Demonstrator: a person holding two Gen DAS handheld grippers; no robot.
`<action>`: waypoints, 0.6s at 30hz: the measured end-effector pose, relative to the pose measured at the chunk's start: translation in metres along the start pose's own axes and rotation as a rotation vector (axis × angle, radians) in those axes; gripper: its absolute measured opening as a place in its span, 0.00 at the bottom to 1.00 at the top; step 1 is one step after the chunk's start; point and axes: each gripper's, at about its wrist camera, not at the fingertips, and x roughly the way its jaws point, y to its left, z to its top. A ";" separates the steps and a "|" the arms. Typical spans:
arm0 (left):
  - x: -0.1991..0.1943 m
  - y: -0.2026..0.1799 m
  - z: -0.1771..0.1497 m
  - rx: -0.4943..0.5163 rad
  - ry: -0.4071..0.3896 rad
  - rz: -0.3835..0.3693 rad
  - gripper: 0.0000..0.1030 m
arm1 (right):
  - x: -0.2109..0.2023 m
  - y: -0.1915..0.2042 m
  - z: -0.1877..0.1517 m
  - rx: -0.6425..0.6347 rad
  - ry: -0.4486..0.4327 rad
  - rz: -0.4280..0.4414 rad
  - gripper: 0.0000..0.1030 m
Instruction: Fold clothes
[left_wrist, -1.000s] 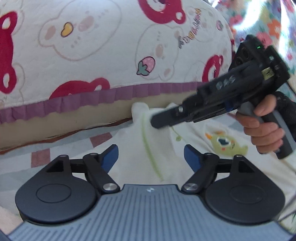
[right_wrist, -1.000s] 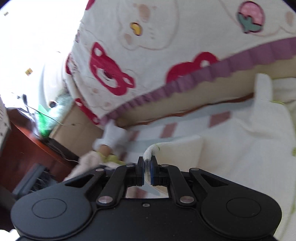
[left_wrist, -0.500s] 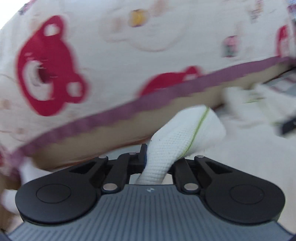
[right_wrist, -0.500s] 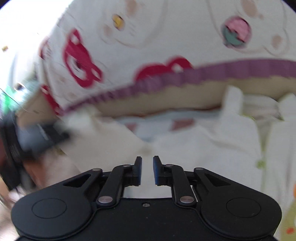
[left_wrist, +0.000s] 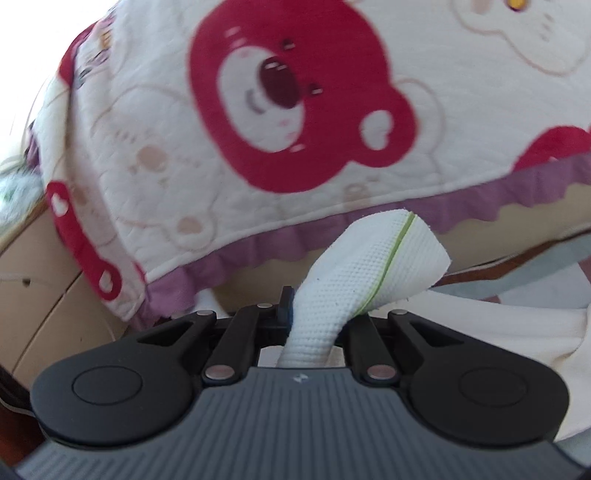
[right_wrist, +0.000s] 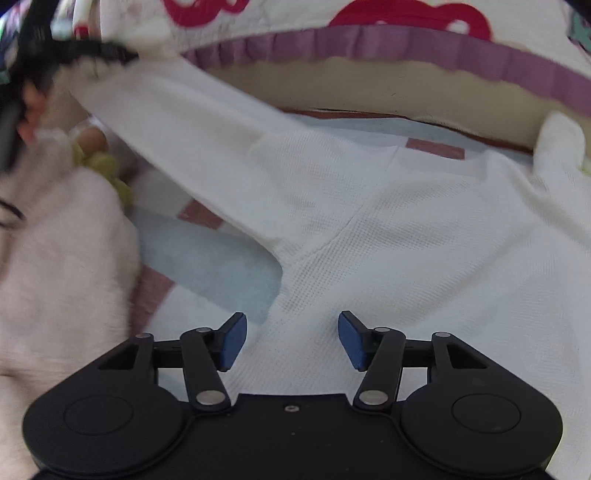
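Sleeve drawn out, ready to fold

The left gripper (left_wrist: 295, 317) is clamped on the white sleeve (left_wrist: 369, 273), stretching it sideways; the right gripper (right_wrist: 291, 339), jaws just spread wide and empty, hangs over the shirt (right_wrist: 424, 240) on the bed ahead.

The left gripper (left_wrist: 295, 314) clamped onto the white sleeve (left_wrist: 373, 269) and carried it toward nine o'clock, stretching it out. The right gripper (right_wrist: 291, 339) let go, its jaws just having been opening, nothing between them.
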 end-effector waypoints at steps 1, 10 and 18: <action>0.000 0.007 0.000 -0.027 0.004 0.007 0.07 | 0.004 0.004 0.000 -0.012 -0.003 -0.022 0.60; 0.017 0.036 0.019 -0.089 -0.033 0.073 0.07 | 0.011 0.010 0.012 -0.075 -0.016 -0.092 0.08; 0.044 0.055 0.014 -0.114 0.054 0.251 0.07 | -0.007 -0.014 0.023 0.172 -0.005 0.244 0.07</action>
